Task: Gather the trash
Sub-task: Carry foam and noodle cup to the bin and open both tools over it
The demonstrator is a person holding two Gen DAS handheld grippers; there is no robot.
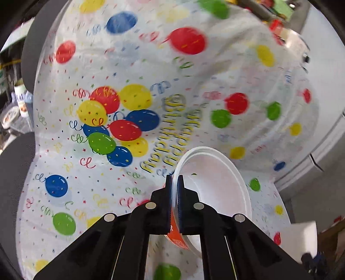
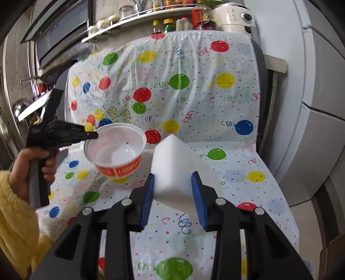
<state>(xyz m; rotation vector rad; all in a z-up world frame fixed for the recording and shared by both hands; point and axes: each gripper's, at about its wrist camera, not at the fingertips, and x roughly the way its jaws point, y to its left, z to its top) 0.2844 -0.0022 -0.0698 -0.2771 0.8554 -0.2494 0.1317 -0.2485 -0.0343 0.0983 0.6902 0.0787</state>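
An empty white disposable bowl (image 1: 215, 189) with an orange printed outside hangs above the balloon-print cloth (image 1: 120, 71). My left gripper (image 1: 174, 183) is shut on its rim, one pad inside and one outside. In the right wrist view the same bowl (image 2: 117, 148) is lifted and tilted at the left, with the left gripper (image 2: 93, 135) pinching its near rim. My right gripper (image 2: 173, 178) is shut on a white foam block (image 2: 182, 170), which sits between the blue pads and juts forward over the cloth (image 2: 215, 103).
The cloth drapes over a dark chair (image 2: 262, 71). A person's hand (image 2: 32, 159) in a yellow fleece sleeve (image 2: 15, 217) grips the left tool. A shelf (image 2: 138, 16) with jars and bottles is behind, a grey fridge (image 2: 312, 90) on the right.
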